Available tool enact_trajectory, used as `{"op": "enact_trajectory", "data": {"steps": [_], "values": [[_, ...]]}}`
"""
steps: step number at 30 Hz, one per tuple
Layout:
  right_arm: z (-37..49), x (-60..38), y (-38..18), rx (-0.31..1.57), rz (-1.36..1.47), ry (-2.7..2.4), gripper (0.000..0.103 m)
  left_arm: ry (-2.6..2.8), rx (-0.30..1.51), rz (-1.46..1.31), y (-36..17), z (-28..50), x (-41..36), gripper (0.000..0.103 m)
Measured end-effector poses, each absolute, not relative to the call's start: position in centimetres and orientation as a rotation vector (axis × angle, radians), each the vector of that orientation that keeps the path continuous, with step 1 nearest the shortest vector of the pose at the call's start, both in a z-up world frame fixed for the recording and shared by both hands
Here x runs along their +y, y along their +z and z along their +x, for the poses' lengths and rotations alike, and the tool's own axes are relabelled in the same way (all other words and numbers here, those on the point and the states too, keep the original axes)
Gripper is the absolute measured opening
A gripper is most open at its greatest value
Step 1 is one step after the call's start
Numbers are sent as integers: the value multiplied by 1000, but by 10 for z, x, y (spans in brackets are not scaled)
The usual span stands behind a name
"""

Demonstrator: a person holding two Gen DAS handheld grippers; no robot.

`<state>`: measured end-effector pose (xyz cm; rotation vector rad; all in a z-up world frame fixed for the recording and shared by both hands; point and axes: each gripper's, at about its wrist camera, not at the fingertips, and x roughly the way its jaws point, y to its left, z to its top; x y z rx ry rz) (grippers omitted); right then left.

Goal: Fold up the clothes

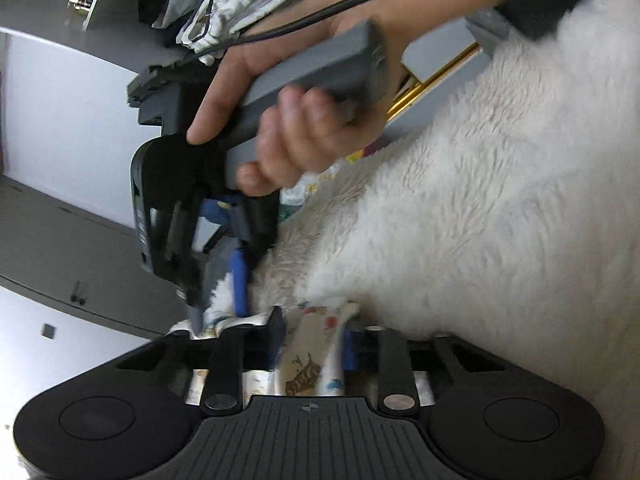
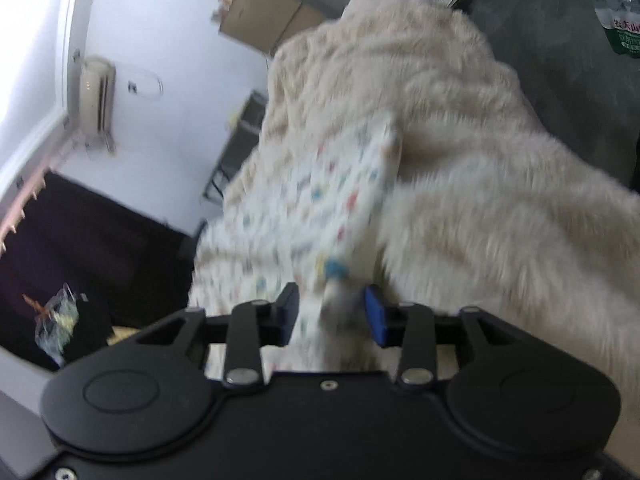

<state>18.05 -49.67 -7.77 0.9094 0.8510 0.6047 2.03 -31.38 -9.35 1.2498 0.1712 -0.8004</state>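
Both your tools grip one fluffy cream garment with a printed lining.

Your left tool (image 1: 310, 336) pinches a printed fold of the garment (image 1: 480, 200) – jaws nearly closed. Your right tool (image 2: 332, 312), held by your hand (image 1: 288, 120), has a fold between half-open jaws – whether they press it, you cannot tell.

The left gripper (image 1: 312, 336) has its jaws nearly together, pinching fabric. The right gripper (image 2: 332, 316) stands partly apart, cloth between its blue pads (image 2: 376, 316). A bare hand (image 1: 280, 120) grips its grey handle.
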Motion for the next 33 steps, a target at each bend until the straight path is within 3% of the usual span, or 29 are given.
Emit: {"op": "enact_trajectory", "data": {"steps": [6, 7, 8, 9, 11, 14, 18, 25, 28, 29, 30, 31, 33], "values": [[217, -494, -98, 860, 992, 568, 47, -824, 181, 1255, -97, 33, -318, 18], [222, -491, -101, 855, 1010, 565, 46, -829, 192, 1243, -97, 36, -319, 15], [226, -489, -104, 850, 1029, 563, 39, -834, 199, 1225, -96, 38, -318, 4], [230, -487, -107, 845, 1047, 560, 22, -842, 195, 1205, -94, 37, -316, 4], [236, -484, -103, 825, 1037, 534, 8, -863, 150, 1157, -89, 30, -308, 2], [240, -482, -91, 787, 1017, 507, 5, -856, 26, 1101, -71, 12, -294, 1], [245, -486, -62, 693, 1008, 512, 4, -862, -19, 1008, -53, 8, -283, 0], [258, -473, -44, 685, 861, 421, 4, -928, -109, 1048, -57, -22, -281, 0], [260, -467, -38, 685, 797, 366, 13, -885, -301, 1239, -72, -44, -291, 0], [259, -465, -36, 705, 771, 341, 22, -876, -302, 1222, -65, -46, -289, 0], [256, -461, -32, 734, 721, 310, 39, -862, -279, 1191, -58, -44, -286, 0], [253, -459, -28, 760, 667, 289, 45, -848, -254, 1168, -53, -39, -284, 1], [234, -457, -18, 771, 531, 268, 51, -796, -112, 1047, -29, -18, -270, 21]]}}
